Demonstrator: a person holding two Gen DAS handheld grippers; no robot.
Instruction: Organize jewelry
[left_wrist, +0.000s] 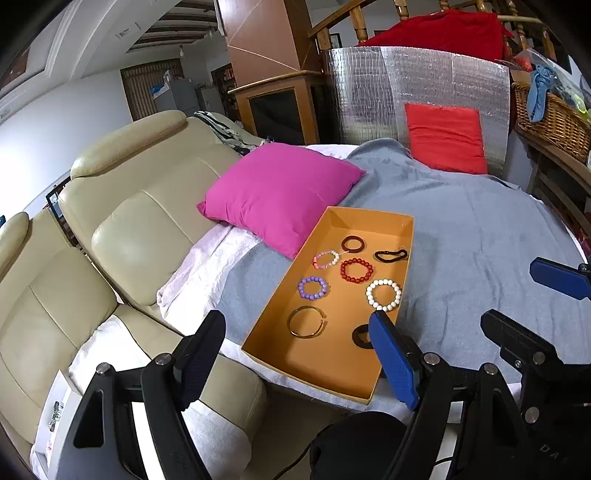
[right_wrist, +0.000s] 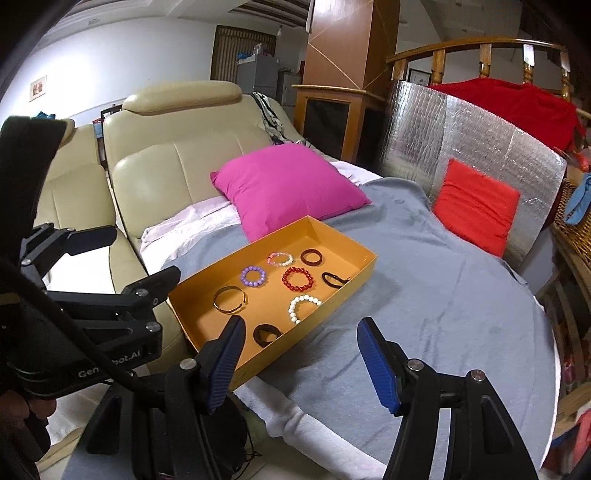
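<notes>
both grippers tilt down over the near edge: left gripper fingers spread wide, empty; right gripper fingers parted, empty. beyond, the orange box on the grey blanket holds the bracelets.

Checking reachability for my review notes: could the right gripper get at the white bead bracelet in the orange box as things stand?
Probably yes. The right gripper is open and empty, the orange box has no lid, and the white bead bracelet lies apart from its neighbours near the box's closer wall; only that low wall stands between them.

Black hand-held gripper frames, blue ribbed pads, silver screws.
</notes>
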